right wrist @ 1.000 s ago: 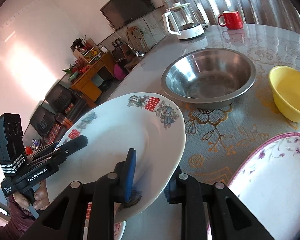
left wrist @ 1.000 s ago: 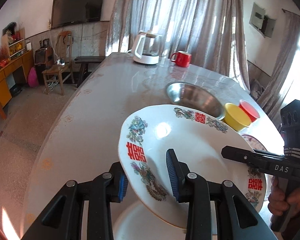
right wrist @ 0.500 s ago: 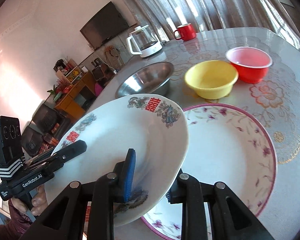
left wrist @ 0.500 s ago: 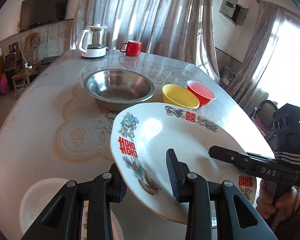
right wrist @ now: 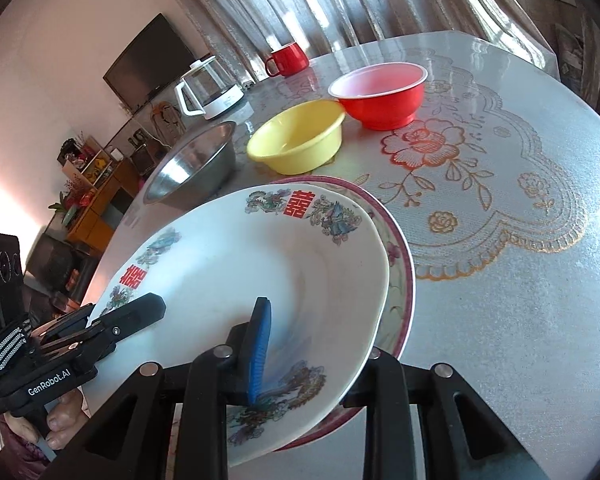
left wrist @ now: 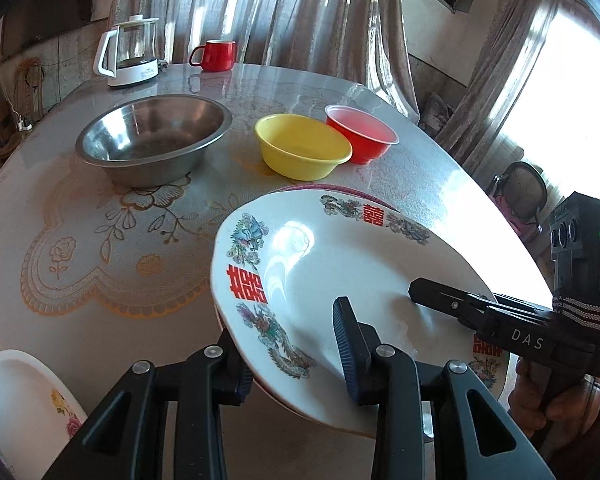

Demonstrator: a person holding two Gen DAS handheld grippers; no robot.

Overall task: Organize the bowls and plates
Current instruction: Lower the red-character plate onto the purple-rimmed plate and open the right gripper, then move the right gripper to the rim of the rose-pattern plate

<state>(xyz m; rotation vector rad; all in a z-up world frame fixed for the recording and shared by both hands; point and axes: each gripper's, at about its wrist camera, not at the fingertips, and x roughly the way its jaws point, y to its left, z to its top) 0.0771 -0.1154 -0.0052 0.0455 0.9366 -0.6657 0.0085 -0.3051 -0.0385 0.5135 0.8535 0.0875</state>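
The white porcelain plate with red double-happiness characters and dragon motifs point(left wrist: 340, 264) now hangs directly over the larger pink-rimmed floral plate point(right wrist: 400, 276) on the tabletop point(right wrist: 500, 280), tilted, its far edge low and near that rim. A second earlier it was carried beside the steel bowl point(left wrist: 152, 140), with the floral plate off to the side; both hands have since swung it across and slightly down. That suggests the stacking step is nearly done, with only the set-down and release left.

The left gripper point(left wrist: 296, 356) clamps the plate's near rim between narrowly spaced jaws. The right gripper point(right wrist: 312, 356) straddles the opposite rim, its jaws opening slightly, the blue pad still against the plate. The yellow plastic bowl point(left wrist: 304, 146) and red plastic bowl point(left wrist: 360, 136) wait behind, touching each other.
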